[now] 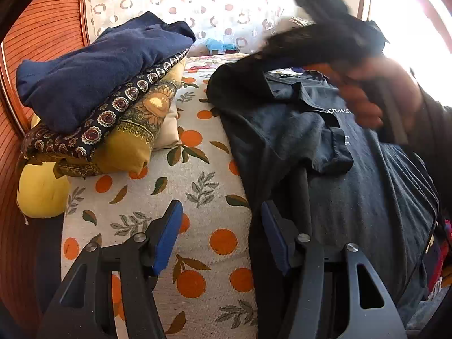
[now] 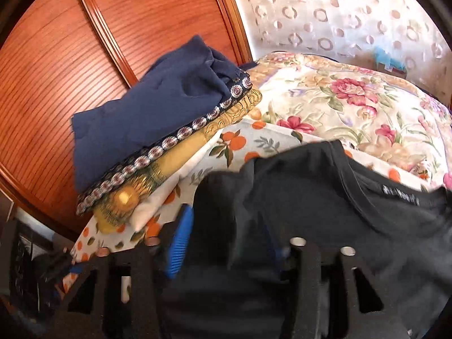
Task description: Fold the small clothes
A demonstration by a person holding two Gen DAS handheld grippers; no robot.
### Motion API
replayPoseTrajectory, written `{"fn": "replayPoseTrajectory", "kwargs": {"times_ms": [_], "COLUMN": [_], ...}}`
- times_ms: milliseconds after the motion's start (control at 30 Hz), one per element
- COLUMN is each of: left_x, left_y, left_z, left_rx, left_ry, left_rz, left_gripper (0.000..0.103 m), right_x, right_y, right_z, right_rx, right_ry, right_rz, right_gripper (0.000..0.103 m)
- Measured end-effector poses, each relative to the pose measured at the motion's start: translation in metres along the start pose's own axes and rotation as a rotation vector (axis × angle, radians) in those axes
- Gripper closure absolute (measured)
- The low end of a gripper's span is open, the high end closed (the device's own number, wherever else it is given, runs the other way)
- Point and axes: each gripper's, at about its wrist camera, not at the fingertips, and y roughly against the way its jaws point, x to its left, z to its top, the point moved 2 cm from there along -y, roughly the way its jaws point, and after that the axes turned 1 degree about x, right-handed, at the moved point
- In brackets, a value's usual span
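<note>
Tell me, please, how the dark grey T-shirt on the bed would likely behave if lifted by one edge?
The dark grey T-shirt already lies rumpled, so it will probably droop limply. It looks thin, likely light. Its folded sleeve may fall open.

This is a bedroom in a home. A bed (image 1: 197, 152) fills both views, spread with a sheet printed with oranges and leaves, and a rose-patterned floral cover (image 2: 353, 107) lies further back on it. A pile of folded clothes (image 1: 93, 96) sits on the sheet beside a dark T-shirt (image 1: 339, 152), a reddish wooden wardrobe door (image 2: 70, 56) with grooved panels stands close along one side, and a pale curtain (image 2: 339, 14) with a ring pattern lets daylight through behind the bed.
</note>
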Motion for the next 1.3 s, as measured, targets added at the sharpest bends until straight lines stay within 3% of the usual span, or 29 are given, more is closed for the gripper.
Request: {"fn": "replayPoseTrajectory", "kwargs": {"times_ms": [67, 133, 233, 300, 333, 400, 500, 567, 733, 867, 1067, 1167, 1300], "left_x": [-0.001, -0.002, -0.003, -0.004, -0.004, -0.007, -0.011, -0.012, -0.013, -0.013, -0.013, -0.014, -0.014], "left_y": [0.000, -0.001, -0.004, -0.006, -0.006, -0.008, -0.011, -0.013, -0.019, -0.021, -0.026, -0.026, -0.026], "left_z": [-0.001, -0.002, -0.003, -0.003, -0.003, -0.001, 0.001, 0.003, 0.010, 0.013, 0.016, 0.015, 0.015], "left_rx": [0.000, 0.005, 0.010, 0.012, 0.012, 0.013, 0.017, 0.021, 0.024, 0.028, 0.026, 0.024, 0.020], "left_ry": [0.002, 0.000, 0.005, 0.011, 0.011, 0.005, -0.006, -0.015, -0.032, -0.040, -0.041, -0.047, -0.044], "left_rz": [-0.013, -0.023, -0.028, -0.038, -0.042, -0.043, -0.048, -0.048, -0.029, -0.015, 0.004, 0.014, 0.017], "left_gripper": [0.044, 0.044, 0.044, 0.044, 0.044, 0.044, 0.044, 0.044, 0.048, 0.048, 0.048, 0.048, 0.048], "right_x": [0.000, 0.001, -0.002, -0.013, -0.019, -0.037, -0.059, -0.062, -0.063, -0.070, -0.068, -0.072, -0.126], "right_y": [-0.011, -0.017, -0.019, -0.022, -0.027, -0.040, -0.033, -0.024, 0.008, 0.015, 0.024, 0.021, 0.041], "right_z": [0.013, 0.028, 0.047, 0.051, 0.051, 0.048, 0.034, 0.020, -0.037, -0.074, -0.090, -0.087, -0.084], "right_rx": [0.004, -0.011, -0.068, -0.079, -0.069, -0.039, -0.082, -0.098, -0.087, -0.018, 0.014, 0.044, 0.010], "right_ry": [0.013, 0.049, 0.092, 0.098, 0.101, 0.080, 0.028, 0.019, 0.075, 0.137, 0.171, 0.190, -0.003], "right_rz": [0.005, 0.002, -0.081, -0.229, -0.305, -0.425, -0.387, -0.358, -0.312, -0.320, -0.284, -0.364, -0.427], "right_gripper": [0.084, 0.098, 0.098, 0.097, 0.094, 0.079, 0.072, 0.060, 0.047, 0.047, 0.047, 0.047, 0.047]}}
